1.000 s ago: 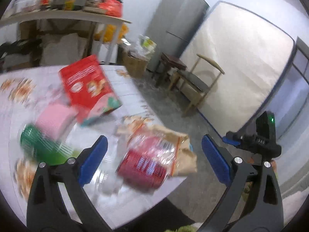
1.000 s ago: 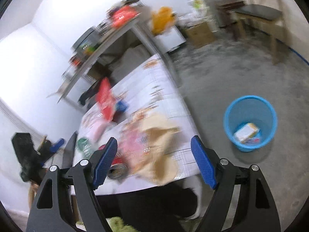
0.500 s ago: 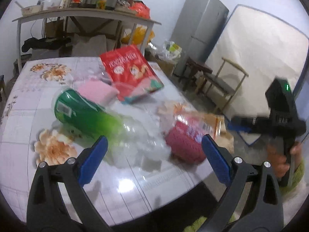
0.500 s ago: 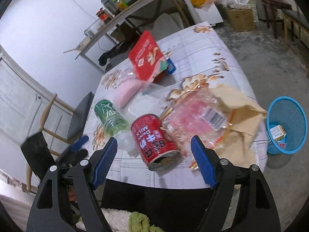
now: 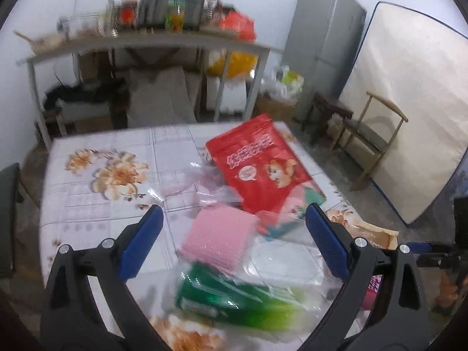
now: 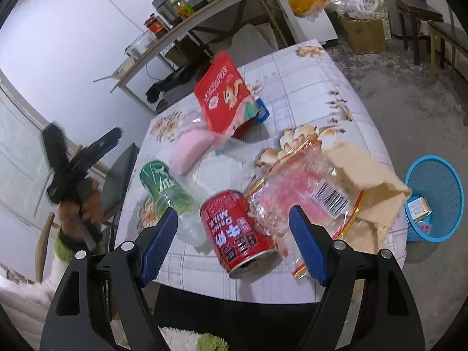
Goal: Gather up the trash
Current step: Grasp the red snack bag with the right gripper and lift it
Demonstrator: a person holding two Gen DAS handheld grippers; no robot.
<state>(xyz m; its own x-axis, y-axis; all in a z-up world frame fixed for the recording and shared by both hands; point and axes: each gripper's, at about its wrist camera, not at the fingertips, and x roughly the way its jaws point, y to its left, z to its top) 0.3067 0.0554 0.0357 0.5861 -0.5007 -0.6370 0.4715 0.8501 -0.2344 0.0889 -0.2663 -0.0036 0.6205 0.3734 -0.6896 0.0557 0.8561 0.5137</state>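
Trash lies on a floral-tiled table: a red milk can on its side, a green plastic bottle, a pink pack, a red snack bag, a clear pink wrapper and a brown paper bag. My right gripper is open above the can. My left gripper is open and empty above the pink pack and the green bottle. The red snack bag lies beyond. The left gripper also shows at the left of the right wrist view.
A blue waste basket with some trash stands on the floor right of the table. A cluttered shelf table, a grey fridge, a mattress and wooden chairs stand behind. A dark chair is at the table's left.
The left gripper has swung from the red can over to the pink pack and green bottle. The right gripper has come down closer to the can.
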